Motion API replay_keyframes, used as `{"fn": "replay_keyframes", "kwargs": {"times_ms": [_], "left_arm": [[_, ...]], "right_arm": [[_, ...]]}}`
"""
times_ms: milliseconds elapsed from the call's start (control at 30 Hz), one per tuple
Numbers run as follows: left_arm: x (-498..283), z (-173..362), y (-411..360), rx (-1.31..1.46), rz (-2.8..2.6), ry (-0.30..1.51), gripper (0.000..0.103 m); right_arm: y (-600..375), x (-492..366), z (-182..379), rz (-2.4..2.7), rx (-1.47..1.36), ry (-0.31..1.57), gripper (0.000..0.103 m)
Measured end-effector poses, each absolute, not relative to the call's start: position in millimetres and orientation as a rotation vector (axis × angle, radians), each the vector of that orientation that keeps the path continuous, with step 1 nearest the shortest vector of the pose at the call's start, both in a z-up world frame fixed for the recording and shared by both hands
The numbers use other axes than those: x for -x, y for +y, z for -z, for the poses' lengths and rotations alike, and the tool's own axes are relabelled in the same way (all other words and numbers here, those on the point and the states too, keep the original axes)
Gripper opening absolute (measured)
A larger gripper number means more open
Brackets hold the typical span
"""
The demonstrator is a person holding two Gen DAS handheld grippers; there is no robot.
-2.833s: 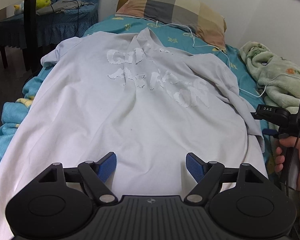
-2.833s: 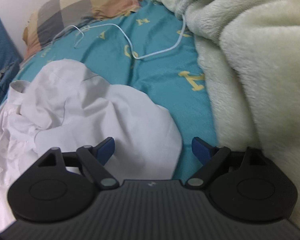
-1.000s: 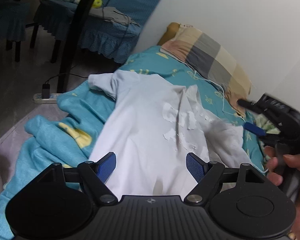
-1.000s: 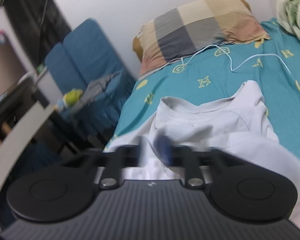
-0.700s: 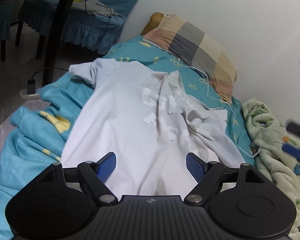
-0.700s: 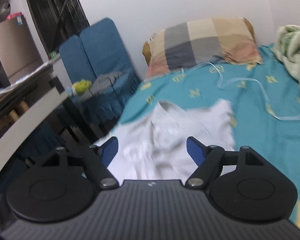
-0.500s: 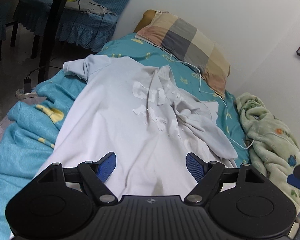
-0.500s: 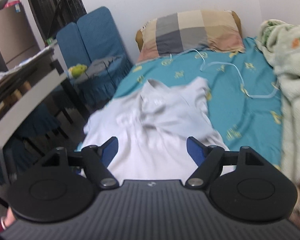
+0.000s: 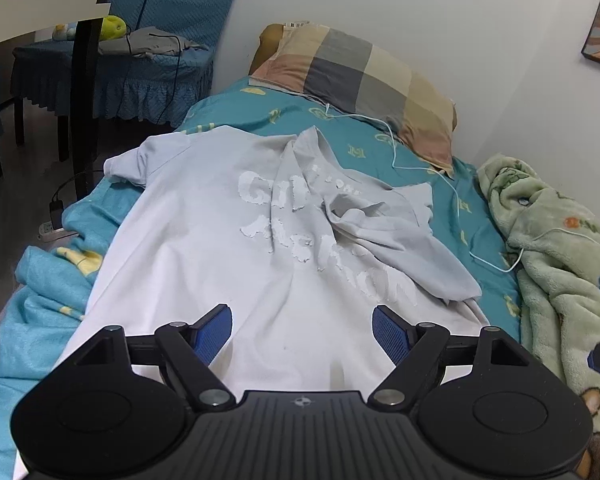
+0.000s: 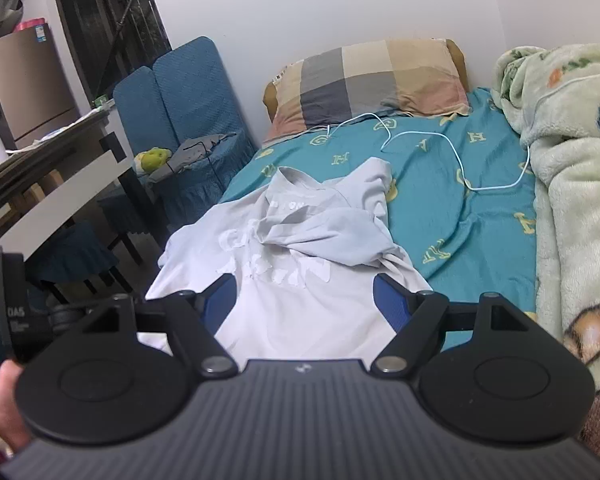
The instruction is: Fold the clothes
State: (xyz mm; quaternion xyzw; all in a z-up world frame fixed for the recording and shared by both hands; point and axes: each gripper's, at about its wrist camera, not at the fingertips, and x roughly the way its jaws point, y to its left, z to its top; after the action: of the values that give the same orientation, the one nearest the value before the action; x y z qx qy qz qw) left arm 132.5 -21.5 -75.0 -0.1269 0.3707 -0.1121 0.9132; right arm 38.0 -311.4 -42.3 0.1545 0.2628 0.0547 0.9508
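Up close, the left hand-held gripper (image 9: 302, 330) hangs above the hem end of the white T-shirt (image 9: 228, 248), blue pads spread wide, nothing between them. The right hand-held gripper (image 10: 304, 300) is just as released, gaping over the same garment. The shirt lies lengthwise on the bed's teal sheet (image 10: 460, 216), its cracked white lettering (image 9: 276, 208) facing up, one sleeve folded in across the chest, the other flopped toward the bed's edge. Beyond it, a white cable (image 10: 452, 148) snakes over the sheet to the checked pillow (image 10: 376, 76). A green fleece blanket (image 9: 564, 248) is bunched along the wall side.
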Motion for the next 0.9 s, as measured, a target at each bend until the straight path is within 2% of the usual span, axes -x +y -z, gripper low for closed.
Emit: {"fn": "replay_keyframes", "kwargs": {"times_ms": [333,433,467,500,767,867,900], "left_arm": [[-205.2,72.2,-71.7,0.114,0.256,0.73,0.08],[-229.8,75.0,-82.9,0.068,0.259,0.693,0.083],[-237.6,76.7,-86.2,0.054,0.263,0.682,0.083],[-246.0,79.1,-87.9,0.057,0.261,0.681,0.084],[-308.4,106.2,-95.0,0.143,0.299,0.706,0.087],[-327.6,121.5,-99.5,0.183,0.343,0.734,0.083],[-332.9,126.2,-102.9,0.181,0.357,0.741,0.078]], "right_arm": [[-318.2,-48.5,55.5,-0.033,-0.309,0.526,0.077],[-317.8,-55.8,63.9,-0.006,-0.266,0.562,0.078],[-319.0,-57.9,67.0,0.009,-0.262,0.577,0.081],[-321.0,-59.0,70.0,0.014,-0.282,0.591,0.09],[-325.7,-73.0,85.1,0.01,-0.366,0.647,0.088],[-330.4,-80.5,90.3,0.031,-0.394,0.662,0.088],[-332.4,-83.1,91.7,0.038,-0.407,0.666,0.088]]}}
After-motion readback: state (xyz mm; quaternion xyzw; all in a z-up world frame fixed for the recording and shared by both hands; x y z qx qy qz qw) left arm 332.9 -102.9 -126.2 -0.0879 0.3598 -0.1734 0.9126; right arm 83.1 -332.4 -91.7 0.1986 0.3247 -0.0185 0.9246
